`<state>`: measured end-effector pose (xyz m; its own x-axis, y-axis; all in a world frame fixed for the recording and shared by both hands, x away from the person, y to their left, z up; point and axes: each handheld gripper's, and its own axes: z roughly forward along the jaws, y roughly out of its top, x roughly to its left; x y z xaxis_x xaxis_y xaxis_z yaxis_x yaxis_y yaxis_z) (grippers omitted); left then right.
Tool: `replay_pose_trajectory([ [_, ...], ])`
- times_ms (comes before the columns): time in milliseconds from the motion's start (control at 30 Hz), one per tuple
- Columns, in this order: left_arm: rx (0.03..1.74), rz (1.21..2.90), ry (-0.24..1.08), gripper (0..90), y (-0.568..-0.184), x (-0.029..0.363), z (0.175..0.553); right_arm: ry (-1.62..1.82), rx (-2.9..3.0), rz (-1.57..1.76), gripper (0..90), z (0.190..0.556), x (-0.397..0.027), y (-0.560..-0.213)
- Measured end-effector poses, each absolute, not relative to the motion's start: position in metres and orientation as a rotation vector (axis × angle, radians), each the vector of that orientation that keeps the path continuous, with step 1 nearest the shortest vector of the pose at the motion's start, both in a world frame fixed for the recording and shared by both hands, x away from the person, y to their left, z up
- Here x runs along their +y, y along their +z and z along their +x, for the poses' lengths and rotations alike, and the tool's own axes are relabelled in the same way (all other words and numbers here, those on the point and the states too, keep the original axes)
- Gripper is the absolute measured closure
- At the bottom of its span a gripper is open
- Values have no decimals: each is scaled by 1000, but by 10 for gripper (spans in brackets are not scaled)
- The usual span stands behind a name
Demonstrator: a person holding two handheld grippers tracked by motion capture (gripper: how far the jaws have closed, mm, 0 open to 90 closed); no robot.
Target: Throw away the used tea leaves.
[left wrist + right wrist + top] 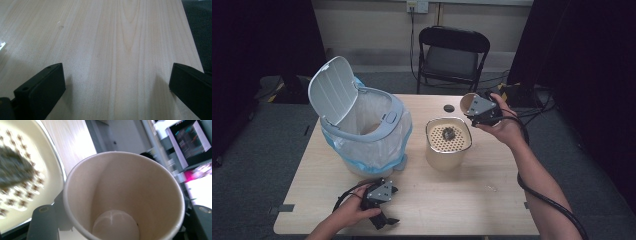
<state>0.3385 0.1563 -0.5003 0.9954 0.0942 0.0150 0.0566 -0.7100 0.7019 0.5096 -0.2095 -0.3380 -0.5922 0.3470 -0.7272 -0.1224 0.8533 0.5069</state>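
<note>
A paper cup (467, 101) is in the air above the table's far right, tipped with its mouth toward the left, and my right gripper (473, 107) is shut on it. In the right gripper view the cup (120, 195) sits between the two jaws with an empty, pale inside. Just below and left of it stands a cream square container (448, 144) with a perforated strainer top holding a dark wet clump (447, 133). My left gripper (392, 206) rests near the table's front edge; its jaws (117, 92) stand wide open over bare wood.
A white pedal bin (364, 132) lined with a clear bag stands at the table's left, lid (331, 90) raised. A small dark round cap (448, 108) lies behind the container. A black folding chair (453, 55) stands beyond the table's far edge.
</note>
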Motion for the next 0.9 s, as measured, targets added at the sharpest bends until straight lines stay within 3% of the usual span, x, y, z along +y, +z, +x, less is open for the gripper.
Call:
replay_pose_trajectory([
  [300,105,2362,65,0,-500,156,338,860,2182,403,275,514,-221,-335],
  [900,105,2362,64,0,-500,156,338,1014,2272,519,272,517,-210,-326],
])
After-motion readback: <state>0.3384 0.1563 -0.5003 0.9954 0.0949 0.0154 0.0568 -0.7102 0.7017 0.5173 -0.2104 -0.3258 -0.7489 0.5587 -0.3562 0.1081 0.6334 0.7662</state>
